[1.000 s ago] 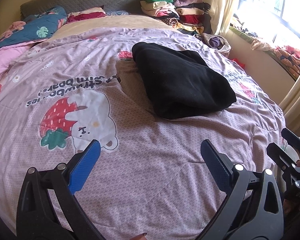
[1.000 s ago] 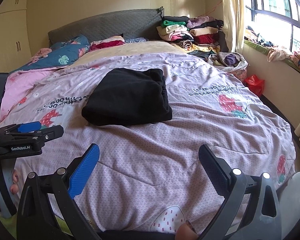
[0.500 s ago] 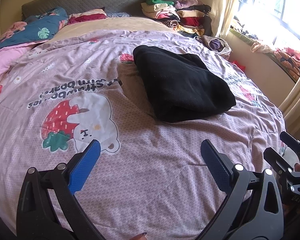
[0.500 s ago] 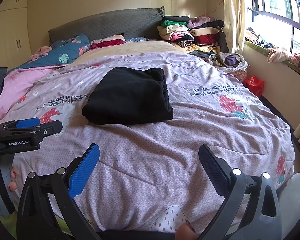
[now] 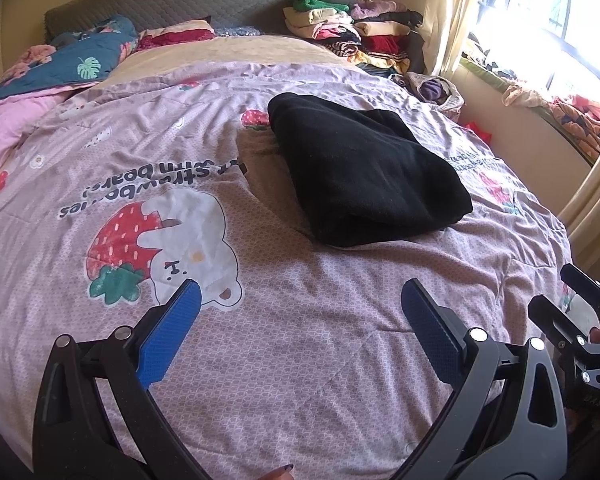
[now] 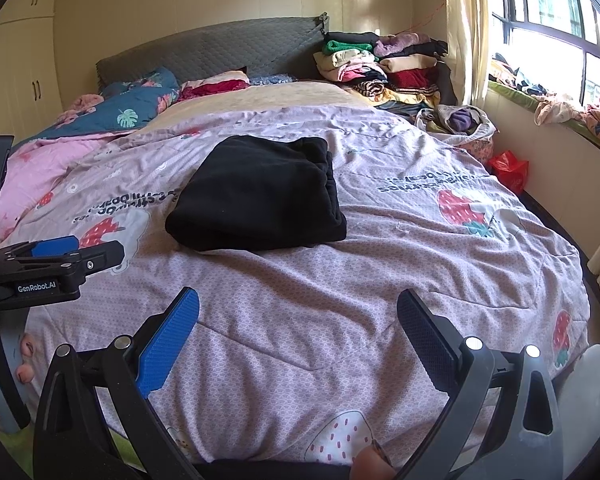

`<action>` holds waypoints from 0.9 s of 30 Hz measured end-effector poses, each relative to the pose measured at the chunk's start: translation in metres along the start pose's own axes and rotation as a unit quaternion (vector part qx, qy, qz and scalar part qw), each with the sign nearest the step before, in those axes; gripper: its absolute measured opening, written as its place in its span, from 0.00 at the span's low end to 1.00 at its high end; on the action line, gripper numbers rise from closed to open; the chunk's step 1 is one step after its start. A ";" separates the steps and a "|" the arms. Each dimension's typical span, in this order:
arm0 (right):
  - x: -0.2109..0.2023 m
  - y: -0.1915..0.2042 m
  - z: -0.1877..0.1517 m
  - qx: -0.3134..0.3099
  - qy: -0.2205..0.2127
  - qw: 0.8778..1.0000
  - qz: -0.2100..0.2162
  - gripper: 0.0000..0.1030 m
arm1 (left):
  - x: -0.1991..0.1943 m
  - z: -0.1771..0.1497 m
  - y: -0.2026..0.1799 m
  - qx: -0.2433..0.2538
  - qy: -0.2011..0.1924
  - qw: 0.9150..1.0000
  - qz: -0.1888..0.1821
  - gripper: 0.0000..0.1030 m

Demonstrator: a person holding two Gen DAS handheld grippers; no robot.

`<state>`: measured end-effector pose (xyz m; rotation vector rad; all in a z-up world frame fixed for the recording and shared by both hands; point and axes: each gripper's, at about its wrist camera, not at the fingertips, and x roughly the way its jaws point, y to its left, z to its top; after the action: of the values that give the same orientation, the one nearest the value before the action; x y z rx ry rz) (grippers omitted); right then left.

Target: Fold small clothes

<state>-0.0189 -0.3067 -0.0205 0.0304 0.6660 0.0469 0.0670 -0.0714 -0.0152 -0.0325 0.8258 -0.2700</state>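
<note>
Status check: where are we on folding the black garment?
Done: the black garment lies folded into a compact rectangle on the purple quilt. In hand: nothing; the left gripper and right gripper are both open and clear of it. Left: no other loose garment lies on the quilt.

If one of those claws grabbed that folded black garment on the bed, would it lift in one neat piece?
Probably not. The black garment looks like soft, thick fabric folded in several layers, so a pinch at one edge would likely let the rest sag and unfold. It seems light for its bulk, and pushed across the quilt it would probably bunch rather than slide.
</note>
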 end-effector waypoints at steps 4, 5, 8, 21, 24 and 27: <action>0.000 0.000 -0.001 0.000 0.000 1.000 -0.001 0.96 | 0.000 0.000 0.000 0.000 -0.001 1.000 0.001 0.91; 0.000 0.000 0.000 0.000 0.000 1.000 0.000 0.96 | 0.000 0.000 0.000 0.000 -0.001 1.000 0.000 0.91; 0.000 0.000 -0.001 -0.001 0.000 1.000 -0.001 0.96 | 0.000 0.000 0.000 0.000 0.000 1.000 0.000 0.91; 0.000 -0.001 -0.001 0.000 -0.001 1.000 -0.001 0.96 | 0.000 0.000 0.001 0.000 0.000 1.000 0.002 0.91; 0.000 -0.001 -0.001 0.000 -0.001 1.000 -0.002 0.96 | -0.001 -0.001 0.002 0.000 -0.001 1.000 0.003 0.91; 0.000 -0.001 -0.001 -0.001 -0.001 1.000 -0.002 0.96 | -0.001 -0.001 0.003 0.000 -0.001 1.000 0.004 0.91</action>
<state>-0.0194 -0.3076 -0.0209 0.0282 0.6648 0.0440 0.0667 -0.0678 -0.0154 -0.0297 0.8243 -0.2621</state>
